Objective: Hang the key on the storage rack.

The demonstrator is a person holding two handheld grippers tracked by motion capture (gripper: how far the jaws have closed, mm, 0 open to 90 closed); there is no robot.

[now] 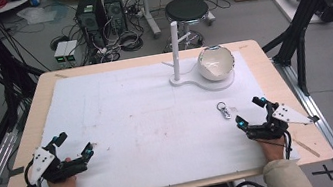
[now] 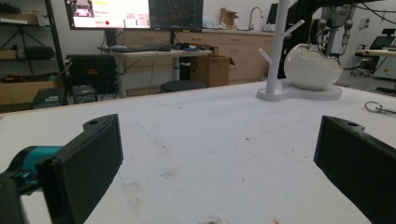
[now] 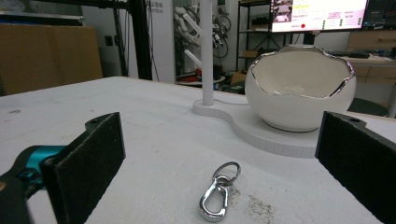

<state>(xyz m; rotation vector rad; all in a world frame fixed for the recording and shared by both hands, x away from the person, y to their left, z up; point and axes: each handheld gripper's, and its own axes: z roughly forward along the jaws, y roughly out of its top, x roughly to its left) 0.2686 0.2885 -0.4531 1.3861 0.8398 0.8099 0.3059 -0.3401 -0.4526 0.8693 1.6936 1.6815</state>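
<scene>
Your right gripper [image 1: 249, 112] rested near the right edge of the surface [image 1: 134, 124], and its fingers [image 3: 88, 163] stood wide open with nothing between them. The key clip [image 1: 223, 110] lay flat on the white cover just beside that gripper, toward the middle of the surface. In the right gripper view the clip [image 3: 218, 191] lay between and just ahead of the two fingers, its ring pointing toward the white stand [image 3: 261, 126]; the metal shine and the ring were clear there, while the high view gave you only a small shape. Your left gripper [image 1: 73, 143] rested at the left side, well apart from the clip, its fingers [image 2: 88, 168] also open and empty. The left gripper view showed the egg-shaped bowl [image 2: 312, 66] on the stand far off.
</scene>
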